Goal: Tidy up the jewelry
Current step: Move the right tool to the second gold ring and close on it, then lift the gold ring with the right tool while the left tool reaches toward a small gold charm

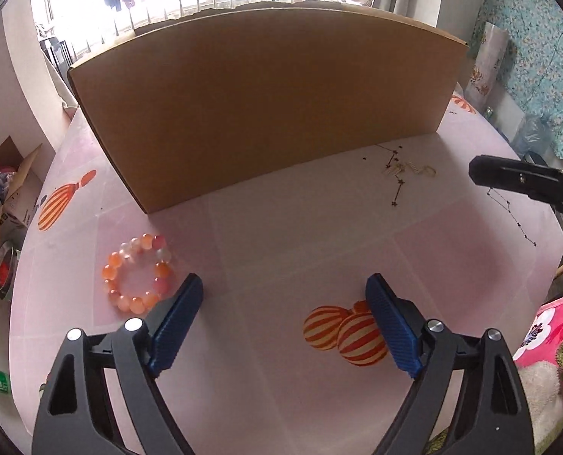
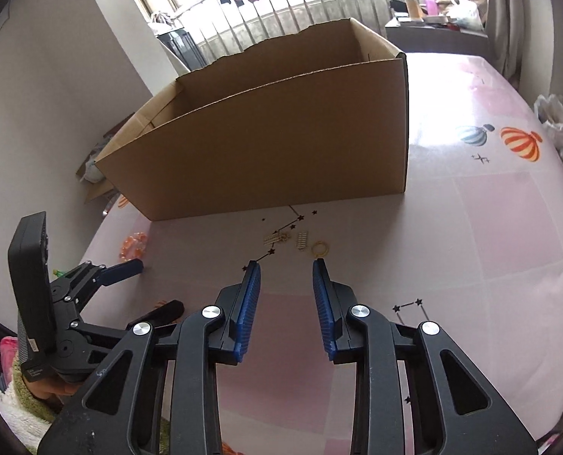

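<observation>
An orange and pink bead bracelet [image 1: 139, 273] lies on the pink tablecloth, just left of my left gripper's left finger; it also shows small in the right wrist view [image 2: 134, 245]. My left gripper [image 1: 284, 288] is wide open and empty above the table. Small gold jewelry pieces [image 2: 286, 239] and a gold ring [image 2: 320, 248] lie in front of an open cardboard box [image 2: 273, 144]. My right gripper [image 2: 286, 265] is open and empty, just short of these pieces. The gold pieces show far right in the left wrist view [image 1: 406, 168].
The box [image 1: 258, 113] stands across the back of the table [image 1: 414, 250]. The left gripper's body [image 2: 72, 303] sits left of my right gripper. A carton and a metal bowl [image 1: 4, 273] are on the floor at left. A plastic bag [image 2: 562, 125] lies at the table's far right.
</observation>
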Available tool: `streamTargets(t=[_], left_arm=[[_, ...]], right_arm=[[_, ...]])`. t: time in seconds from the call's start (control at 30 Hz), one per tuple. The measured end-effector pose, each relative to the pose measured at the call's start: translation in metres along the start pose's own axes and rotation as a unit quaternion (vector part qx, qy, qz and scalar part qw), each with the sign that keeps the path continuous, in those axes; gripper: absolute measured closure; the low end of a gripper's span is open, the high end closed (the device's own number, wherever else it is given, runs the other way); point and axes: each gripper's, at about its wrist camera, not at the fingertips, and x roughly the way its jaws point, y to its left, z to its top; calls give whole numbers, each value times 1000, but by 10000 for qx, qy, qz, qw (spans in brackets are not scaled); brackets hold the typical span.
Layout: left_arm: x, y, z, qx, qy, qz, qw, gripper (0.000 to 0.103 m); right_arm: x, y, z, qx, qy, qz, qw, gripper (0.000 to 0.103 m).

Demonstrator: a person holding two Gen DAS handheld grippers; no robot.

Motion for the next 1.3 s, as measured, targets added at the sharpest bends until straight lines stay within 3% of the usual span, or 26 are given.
streamTargets(t=[0.1, 0.3, 0.8, 1.3], left_arm=[[3, 5, -5, -108, -29, 2, 9999, 5], [-1, 6, -12, -120, -241, 38, 9996, 5], [-1, 4, -11, -111, -180, 32, 9998, 5], [3, 3, -4, -91, -118, 2, 9999, 5]], right_arm=[[7, 0, 3, -209, -47, -199, 9996, 75], [27, -2, 7, -550, 10, -501, 9972, 79], [43, 6, 8, -1084, 253, -482, 9926, 92], [29, 8, -8, -778, 416, -93, 9961, 96]])
